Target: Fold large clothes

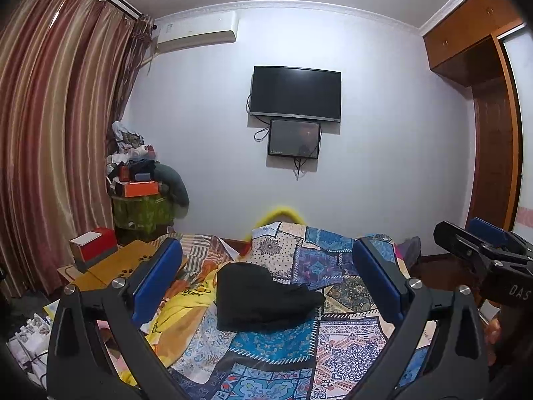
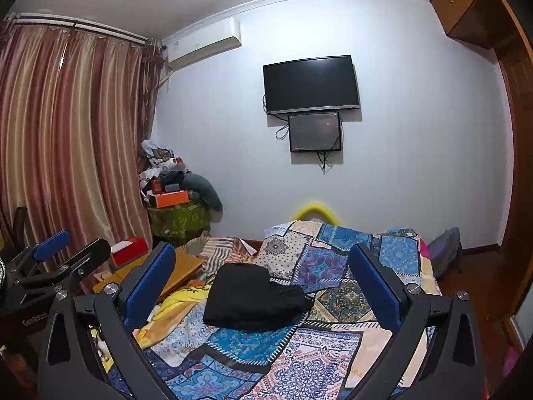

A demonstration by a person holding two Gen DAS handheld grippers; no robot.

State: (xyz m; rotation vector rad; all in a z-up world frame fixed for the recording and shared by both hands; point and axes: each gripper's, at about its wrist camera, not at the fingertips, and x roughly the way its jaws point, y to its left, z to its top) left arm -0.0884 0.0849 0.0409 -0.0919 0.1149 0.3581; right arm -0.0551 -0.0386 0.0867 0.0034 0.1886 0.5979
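A black garment (image 1: 263,300) lies bunched and partly folded on the patterned patchwork bedspread (image 1: 299,350); it also shows in the right wrist view (image 2: 253,298). My left gripper (image 1: 266,273) is open and empty, held above the bed short of the garment. My right gripper (image 2: 263,273) is open and empty, likewise short of it. The right gripper shows at the right edge of the left wrist view (image 1: 479,243), and the left gripper at the left edge of the right wrist view (image 2: 63,246).
A yellow cloth (image 1: 180,320) lies on the bed's left side. A wooden desk (image 1: 110,266) with a red and white box (image 1: 93,246) stands left of the bed. Curtains (image 1: 50,133), a cluttered stand (image 1: 143,193), wall screens (image 1: 296,93) and a wardrobe (image 1: 493,100) surround it.
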